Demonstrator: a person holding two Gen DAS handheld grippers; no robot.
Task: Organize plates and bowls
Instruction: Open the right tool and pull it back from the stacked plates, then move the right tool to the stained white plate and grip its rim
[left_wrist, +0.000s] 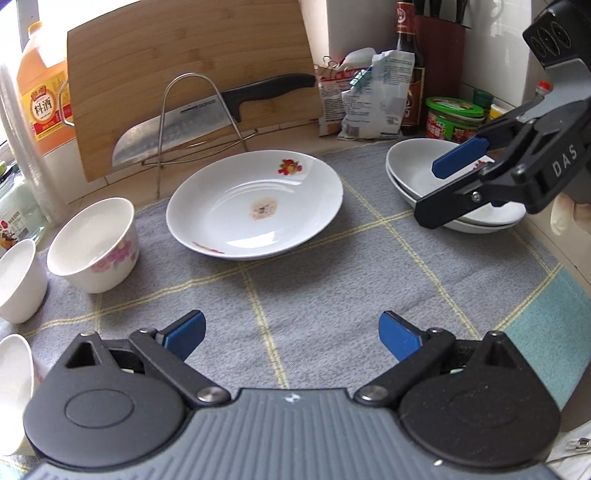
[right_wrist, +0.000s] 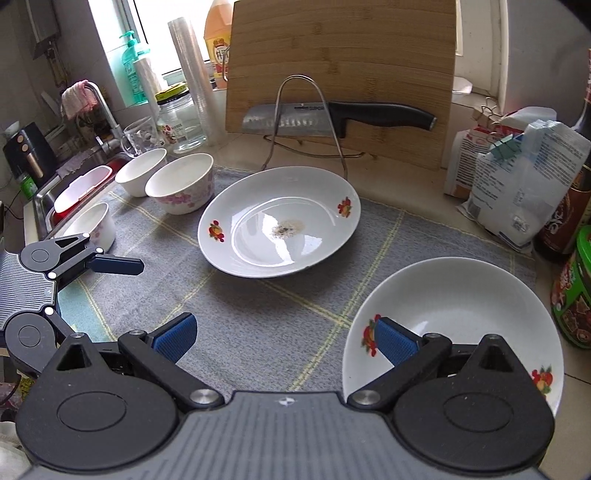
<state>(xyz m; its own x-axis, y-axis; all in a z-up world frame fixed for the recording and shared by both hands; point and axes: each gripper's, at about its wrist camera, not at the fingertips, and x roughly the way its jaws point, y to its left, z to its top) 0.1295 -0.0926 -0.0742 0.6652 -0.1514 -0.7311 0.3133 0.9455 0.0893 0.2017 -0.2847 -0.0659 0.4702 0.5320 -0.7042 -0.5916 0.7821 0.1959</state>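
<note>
Grey checked cloth (left_wrist: 295, 295) covers desk. Soiled plate (left_wrist: 255, 205) at 12 o'clock: glazed, slippery, breakable; pinch its rim. Left gripper (left_wrist: 291, 334) and right gripper (right_wrist: 282, 338) both released.

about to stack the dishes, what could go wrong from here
1. The middle plate has a residue spot; stacking it could likely smear the plate stack.
2. The right gripper hangs open at that stack's rim; a one-sided pinch might tip the top plate.
3. A knife sits in the rack just behind; a wide lift could knock it.
The left gripper is open, holding nothing.
</note>
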